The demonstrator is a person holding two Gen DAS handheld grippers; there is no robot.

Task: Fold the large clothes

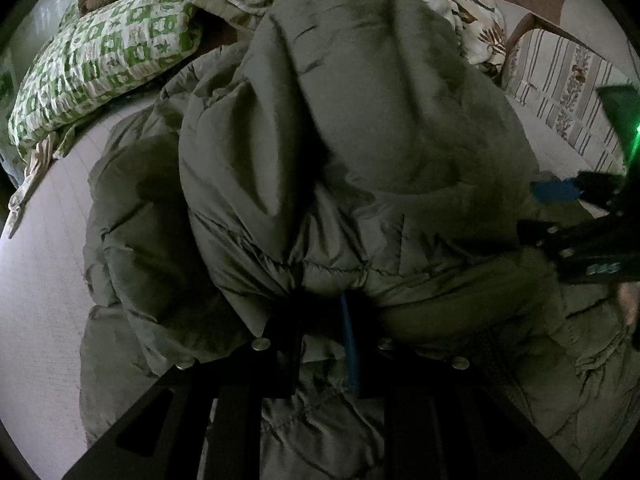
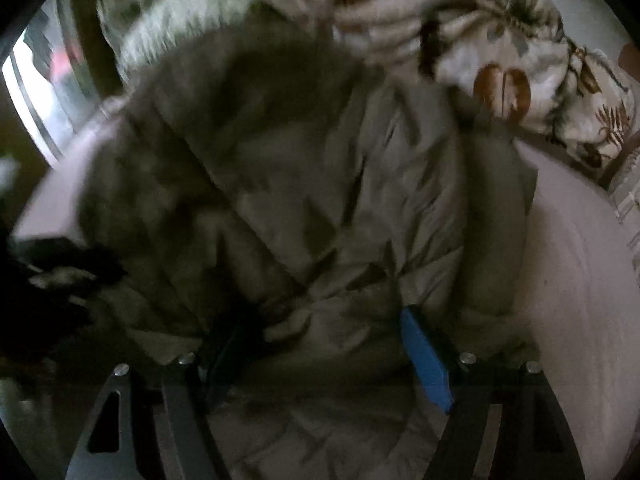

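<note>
One green pillow (image 1: 100, 64) left view only, jacket (image 2: 320, 200) both

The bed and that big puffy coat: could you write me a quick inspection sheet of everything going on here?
Surface: pale bed sheet, bare to the left of the coat.
Job's things: olive puffer coat, bunched up in a heap, with a fur-trimmed hood.
Clutter: green-and-white patterned pillow; leaf-print duvet heaped behind the coat.
Grippers: left hand-held gripper shut on a fold of the coat; right hand-held gripper open, coat fabric between its fingers, pads not pressing.
Cables: nothing seen.
Surroundings: striped upholstered chair with a wooden frame beside the bed; the room is dim.
</note>
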